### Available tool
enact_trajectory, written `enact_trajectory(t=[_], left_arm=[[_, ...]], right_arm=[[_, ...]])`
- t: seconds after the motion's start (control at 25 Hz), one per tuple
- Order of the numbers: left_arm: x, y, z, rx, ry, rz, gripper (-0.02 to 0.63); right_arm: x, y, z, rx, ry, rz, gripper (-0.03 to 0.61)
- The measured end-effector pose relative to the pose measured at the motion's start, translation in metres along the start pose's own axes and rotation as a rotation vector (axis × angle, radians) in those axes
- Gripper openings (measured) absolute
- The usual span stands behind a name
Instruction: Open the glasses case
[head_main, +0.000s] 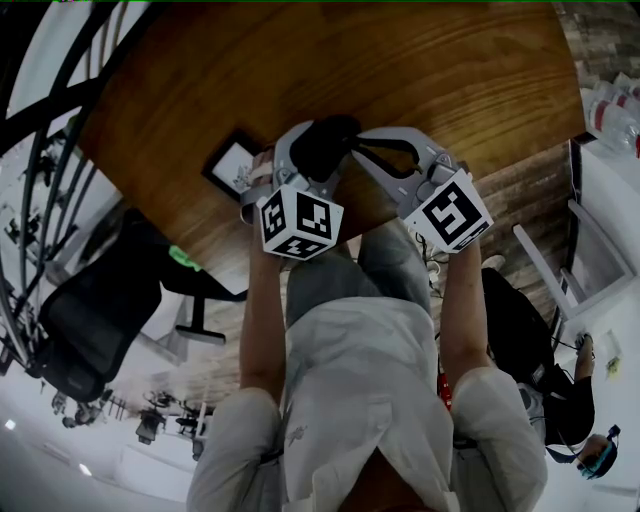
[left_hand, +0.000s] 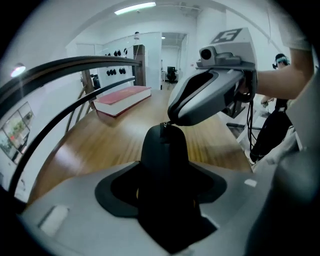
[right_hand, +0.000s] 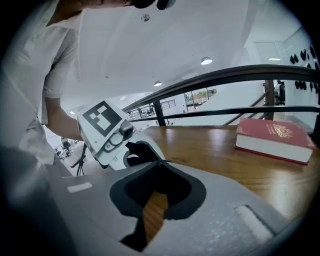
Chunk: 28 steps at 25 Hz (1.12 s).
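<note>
Case (left_hand: 165, 155) lengthwise in left claw (left_hand: 164, 192), far-end zip (left_hand: 164, 125) in right claw (left_hand: 170, 121)

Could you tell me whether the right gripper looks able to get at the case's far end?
Probably yes: the left gripper holds the case with that end sticking out free, and the right gripper's shut tips seem to touch it, with nothing in between.

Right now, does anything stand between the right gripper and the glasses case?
Nothing visible does. The right gripper is closed at the top end of the glasses case, apparently on its zip pull, while the left gripper holds the case. The red book lies far behind.
</note>
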<state>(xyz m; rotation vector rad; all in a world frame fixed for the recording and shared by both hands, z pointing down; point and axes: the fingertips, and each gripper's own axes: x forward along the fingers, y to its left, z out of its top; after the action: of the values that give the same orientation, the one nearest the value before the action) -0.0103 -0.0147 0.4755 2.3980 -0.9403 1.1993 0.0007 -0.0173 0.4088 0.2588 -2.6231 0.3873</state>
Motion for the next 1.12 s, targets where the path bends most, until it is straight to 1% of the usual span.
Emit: enact_trajectory(t=[0.08,0.2,0.36,0.48,0.6,0.64,0.68,0.72,0.8,0.84,0.96,1.04,1.12], left_arm=[[0.000,0.000,0.000,0.019,-0.004,0.009,0.293],[-0.004,-0.003,-0.001,0.026,-0.030,0.001,0.290],[-0.008,-0.008,0.003,0.034,-0.067,-0.007,0.287],[-0.011,-0.012,0.007,0.045,-0.090,-0.015,0.285],[-0.014,-0.015,0.010,0.056,-0.107,-0.027,0.284],[-0.015,-0.016,0.010,0.055,-0.111,-0.029,0.284],[-0.017,-0.015,0.010,0.049,-0.117,-0.030,0.282],[-0.020,-0.014,0.009,0.038,-0.125,-0.031,0.281],[-0.027,-0.008,0.006,0.013,-0.142,-0.030,0.281],[-0.031,-0.006,0.005,0.009,-0.148,-0.026,0.281],[-0.037,-0.004,0.006,0.017,-0.158,-0.016,0.281],[-0.037,-0.005,0.009,0.020,-0.156,-0.005,0.281],[-0.037,-0.004,0.011,0.017,-0.152,0.012,0.281]], right_arm=[[-0.001,0.000,0.000,-0.021,0.019,-0.011,0.028],[-0.003,0.003,-0.001,-0.056,0.047,-0.004,0.027],[-0.008,0.008,0.001,-0.079,0.049,0.006,0.027],[-0.015,0.009,0.000,-0.102,0.093,0.011,0.026],[-0.018,0.013,0.004,-0.119,0.077,0.010,0.026],[-0.021,0.012,0.004,-0.128,0.086,0.001,0.025],[-0.024,0.008,0.003,-0.135,0.103,-0.018,0.005],[-0.029,0.002,0.001,-0.133,0.108,-0.046,0.002],[-0.039,-0.012,-0.002,-0.107,0.090,-0.088,0.002],[-0.044,-0.017,-0.004,-0.101,0.092,-0.092,0.002],[-0.050,-0.013,-0.002,-0.134,0.145,-0.065,0.003],[-0.043,0.000,0.005,-0.125,0.125,-0.031,0.007],[-0.033,0.014,0.012,-0.103,0.096,-0.005,0.052]])
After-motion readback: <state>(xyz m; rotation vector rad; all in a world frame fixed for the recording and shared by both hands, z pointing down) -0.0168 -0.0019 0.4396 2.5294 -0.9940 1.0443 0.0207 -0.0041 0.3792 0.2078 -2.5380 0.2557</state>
